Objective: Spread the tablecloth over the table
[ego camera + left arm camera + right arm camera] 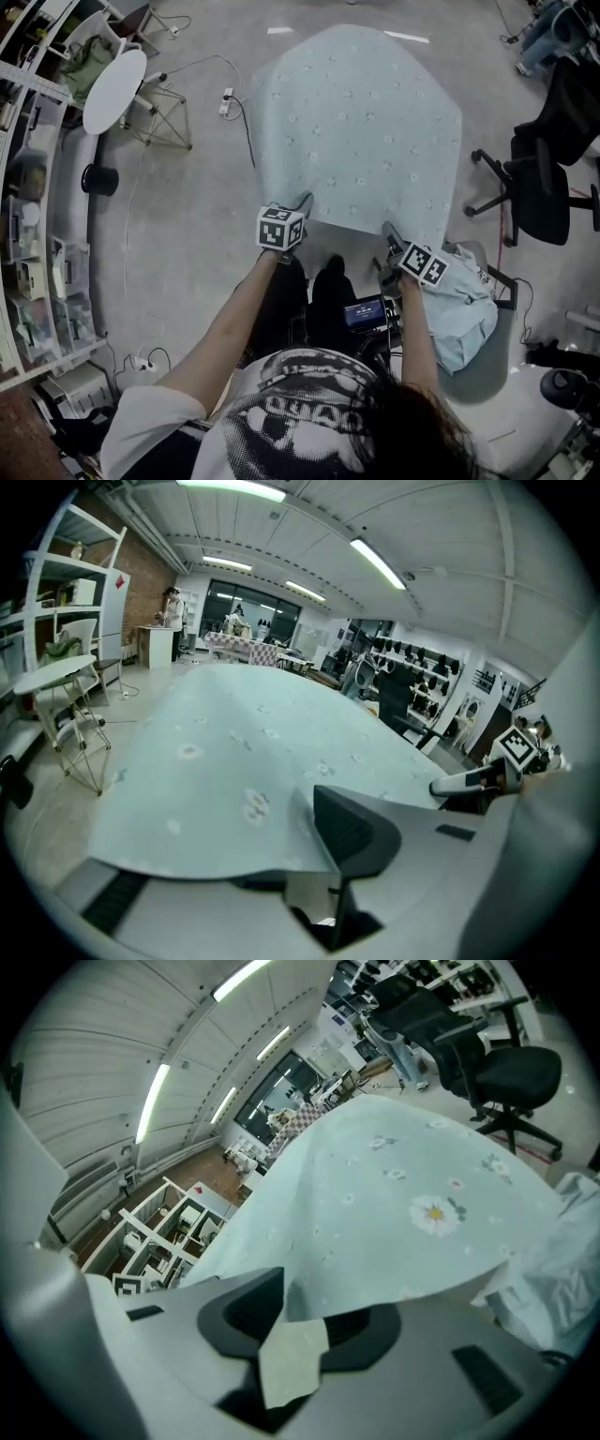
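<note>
The pale blue flowered tablecloth [361, 122] lies draped over the table, which it hides completely. Both grippers are at its near edge. My left gripper [302, 204] is at the near left corner; in the left gripper view the tablecloth [234, 761] runs between the jaws and hugs the dark pad [352, 832], so my left gripper [302, 860] is shut on it. My right gripper [390, 234] is at the near right corner. In the right gripper view the tablecloth [394, 1194] has a loose corner hanging in the gap, and my right gripper [302, 1335] stands open, pads apart.
A black office chair [539, 187] stands right of the table. A bundle of pale cloth [466, 309] lies on a seat by my right arm. A white round table [114, 89], shelves [28, 244] and a power strip with cable [227, 101] are at the left.
</note>
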